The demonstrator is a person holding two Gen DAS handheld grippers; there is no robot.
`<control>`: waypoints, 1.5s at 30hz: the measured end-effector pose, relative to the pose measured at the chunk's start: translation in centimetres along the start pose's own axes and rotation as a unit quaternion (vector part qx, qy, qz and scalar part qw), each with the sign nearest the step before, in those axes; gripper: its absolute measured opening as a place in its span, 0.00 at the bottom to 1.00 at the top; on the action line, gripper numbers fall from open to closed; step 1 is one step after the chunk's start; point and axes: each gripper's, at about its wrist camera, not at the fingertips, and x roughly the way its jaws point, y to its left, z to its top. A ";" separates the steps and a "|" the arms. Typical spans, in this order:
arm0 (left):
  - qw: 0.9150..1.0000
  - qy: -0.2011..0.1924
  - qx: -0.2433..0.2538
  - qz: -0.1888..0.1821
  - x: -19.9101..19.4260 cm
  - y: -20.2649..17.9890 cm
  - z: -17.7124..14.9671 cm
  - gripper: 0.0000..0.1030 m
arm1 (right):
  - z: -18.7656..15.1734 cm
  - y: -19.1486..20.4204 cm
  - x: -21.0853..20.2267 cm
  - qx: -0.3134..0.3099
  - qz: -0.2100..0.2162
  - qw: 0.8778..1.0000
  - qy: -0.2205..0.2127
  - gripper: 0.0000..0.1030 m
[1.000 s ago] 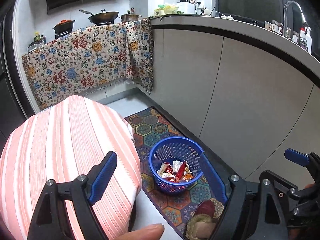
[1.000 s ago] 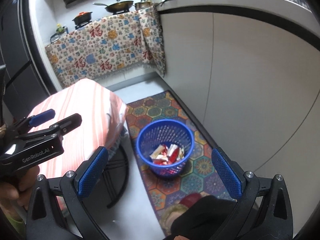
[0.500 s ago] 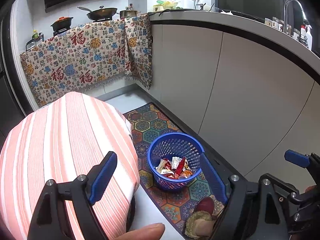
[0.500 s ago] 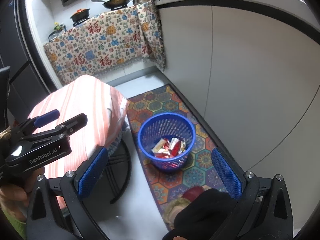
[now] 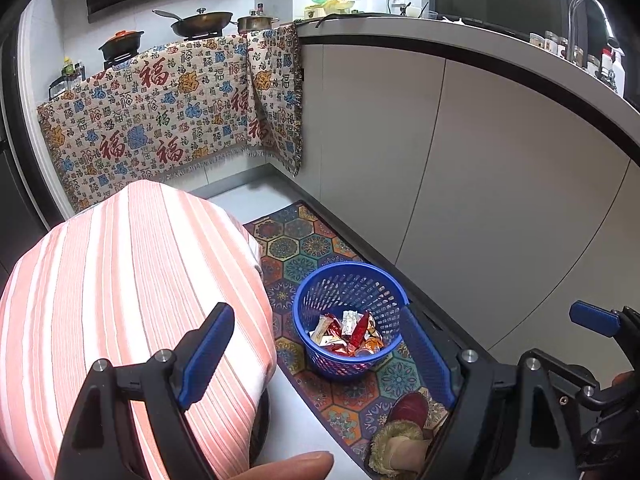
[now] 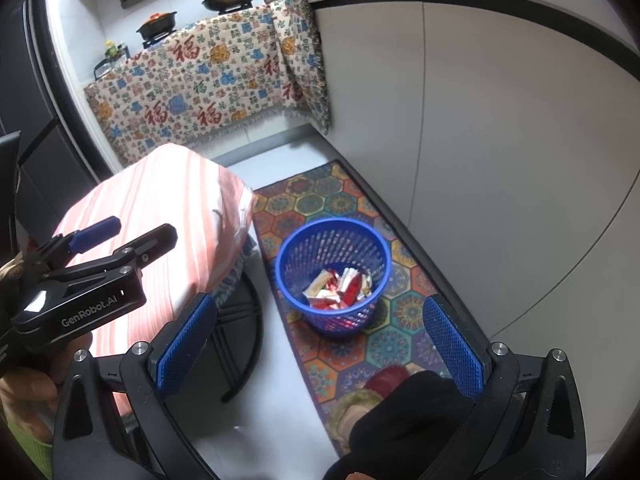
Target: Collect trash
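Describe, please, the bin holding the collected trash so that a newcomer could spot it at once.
Start at the pale cabinet fronts under the curved counter and look down to the patterned hexagon floor mat along their base. On that mat, beside the stool with the pink striped cover, stands a round blue plastic mesh basket. It alone is solid blue and holds red and white wrappers.

A striped pink cloth (image 5: 120,280) is being draped over a stool. A patterned mat (image 6: 320,196) is lying on the grey floor beside the cabinets (image 5: 480,184). A printed cloth (image 5: 160,120) is being hung below the stove, where a wok (image 5: 200,22) is sitting.
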 end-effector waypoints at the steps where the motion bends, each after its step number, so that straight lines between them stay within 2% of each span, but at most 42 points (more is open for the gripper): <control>1: 1.000 0.000 0.000 0.000 0.0 0.0 0.0 0.84 | 0.0 0.0 0.0 0.000 0.000 1.000 0.001 1.00; 15: 1.000 0.005 -0.001 0.003 0.4 0.3 -0.3 0.84 | -0.2 -0.2 0.9 0.006 0.003 1.000 0.023 1.00; 45: 1.000 0.017 0.005 0.005 1.4 -0.1 -0.1 0.84 | -0.4 -0.5 1.4 0.006 -0.002 0.999 0.032 1.00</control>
